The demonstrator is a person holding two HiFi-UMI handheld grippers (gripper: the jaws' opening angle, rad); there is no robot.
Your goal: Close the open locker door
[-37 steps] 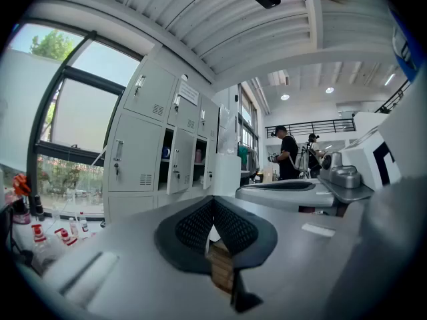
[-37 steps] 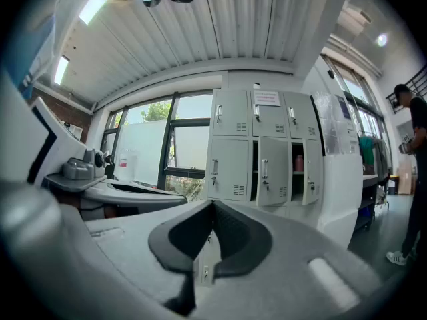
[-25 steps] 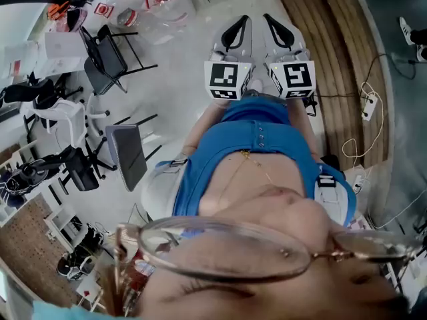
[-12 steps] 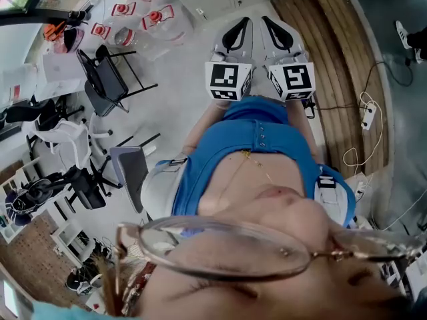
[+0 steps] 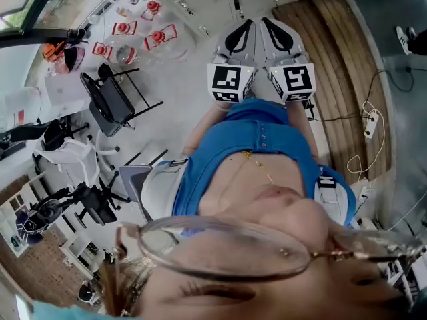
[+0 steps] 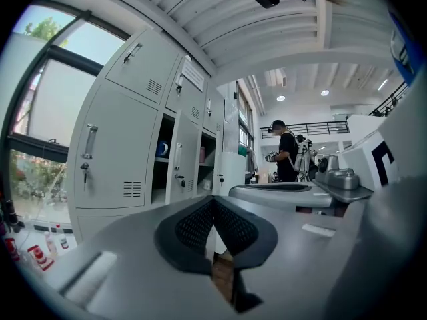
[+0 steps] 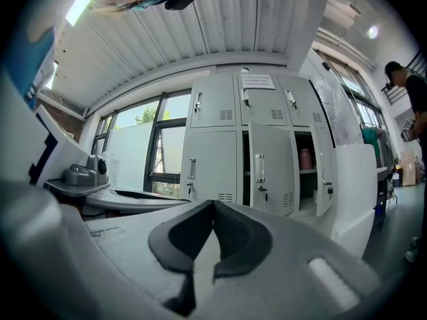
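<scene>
Lockers: grey bank (image 7: 213, 159) at the centre of the right gripper view, with windows to its left.
Open locker door: lower row, just right of centre (image 7: 269, 169), swung outward; a second door (image 7: 325, 179) further right also stands open.
Contents: a pink bottle (image 7: 305, 159) on a shelf between the two open doors; a blue mug (image 6: 162, 149) on a shelf in the left gripper view.
Left hand-held gripper (image 6: 213, 202): jaws together at the tips, holding nothing, well apart from the lockers.
Right hand-held gripper (image 7: 213, 207): jaws together, empty.
Around: black chairs (image 5: 110, 102) at the upper left of the head view; a standing person (image 6: 287, 153) right of centre.
In the way: a white panel (image 7: 353, 185) overlaps the lockers' right end.
</scene>
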